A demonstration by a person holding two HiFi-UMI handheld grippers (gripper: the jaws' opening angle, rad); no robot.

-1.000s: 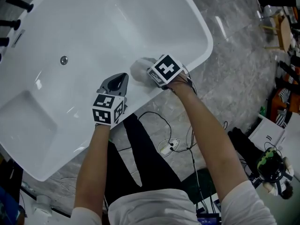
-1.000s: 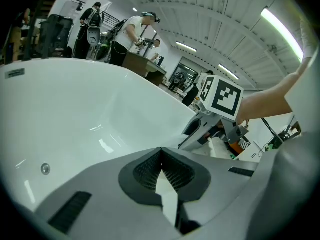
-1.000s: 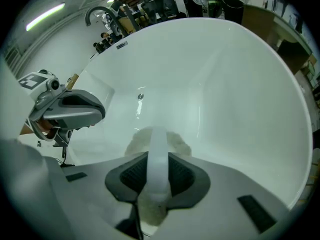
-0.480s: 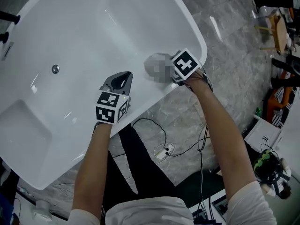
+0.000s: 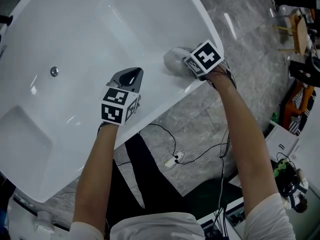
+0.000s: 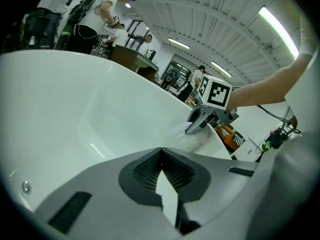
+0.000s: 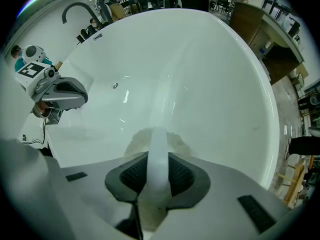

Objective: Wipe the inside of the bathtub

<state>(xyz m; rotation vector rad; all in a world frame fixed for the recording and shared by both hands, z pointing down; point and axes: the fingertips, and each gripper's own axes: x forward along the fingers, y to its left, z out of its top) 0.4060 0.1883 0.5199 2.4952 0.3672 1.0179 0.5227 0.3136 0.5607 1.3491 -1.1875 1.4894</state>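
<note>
- Two tools, one in each hand, both at the near side of the tub (image 5: pixel 90 29)
- Right tool (image 5: pixel 183 62): jaws clamped on a white cloth (image 5: pixel 172 58). A strip of cloth runs up between the pads, and the rest is bunched ahead of the tips
- Cloth: lies against the tub's inner wall just below the near rim, toward the right end in the head view
- Left tool (image 5: pixel 131 76): jaws closed, tips meeting, nothing between them. It sits over the near rim, pointing into the tub, apart from the right tool and to its left. Whether it touches the tub cannot be told
- Tub: white and glossy, inside bare apart from the cloth. A round metal fitting (image 5: pixel 54 71) sits low inside, well apart from both tools
- Floor (image 5: pixel 250 69): grey stone. Cables (image 5: pixel 175 156) trail on it just beside the tub, near the person's legs
- Forearms: both bare and reaching forward over the near rim, the right stretched further than the left
- Background in the left gripper view: several people standing, benches, ceiling strip lights
</note>
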